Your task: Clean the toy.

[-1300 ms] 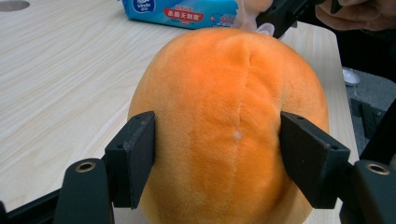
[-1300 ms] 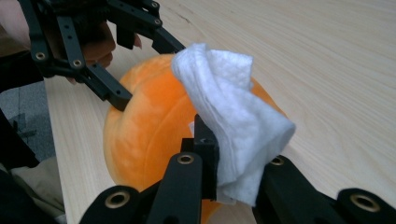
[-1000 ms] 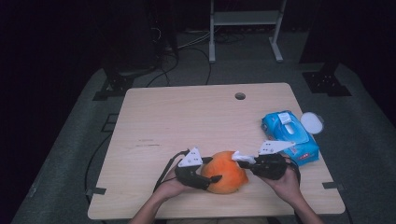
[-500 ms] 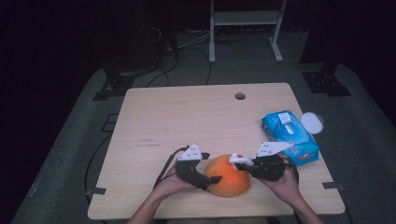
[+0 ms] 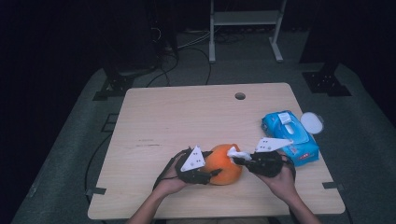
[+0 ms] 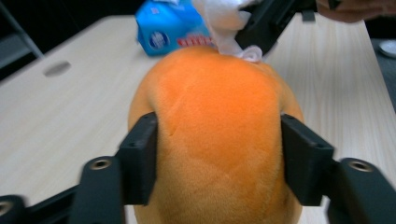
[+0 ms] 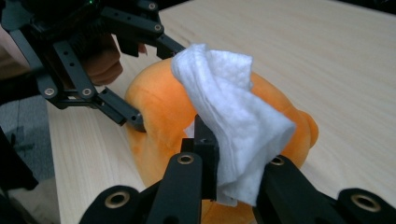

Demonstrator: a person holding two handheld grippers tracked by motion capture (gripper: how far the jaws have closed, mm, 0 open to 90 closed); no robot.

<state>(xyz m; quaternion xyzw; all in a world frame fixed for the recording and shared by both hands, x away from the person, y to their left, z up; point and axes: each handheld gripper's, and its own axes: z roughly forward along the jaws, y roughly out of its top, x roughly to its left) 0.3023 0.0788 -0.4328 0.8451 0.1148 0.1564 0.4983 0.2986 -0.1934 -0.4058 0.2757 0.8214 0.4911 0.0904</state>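
A pale wooden tabletop (image 5: 187,116) with rounded corners and a round cable hole (image 5: 240,96) stands on grey carpet in a dark room; cables and a metal frame (image 5: 245,28) lie beyond its far edge. Near the right edge rests a glossy blue wipes pack (image 5: 289,137), with a white round lid (image 5: 312,122) just beside it.

Close to the near edge sits the plush (image 5: 225,163), orange, fuzzy and egg-shaped, soft enough to dent. In the high view its long axis runs roughly left to right across the tabletop.

The left gripper (image 5: 201,173) clasps the plush at its left end; its jaws have just been closing and now press into the fabric on both sides, as the left gripper view shows (image 6: 219,163). The right gripper (image 5: 240,157) has its jaws clamped tight on a crumpled white wipe (image 7: 233,126), thin and fibrous, which rests on the top of the plush at its right end.
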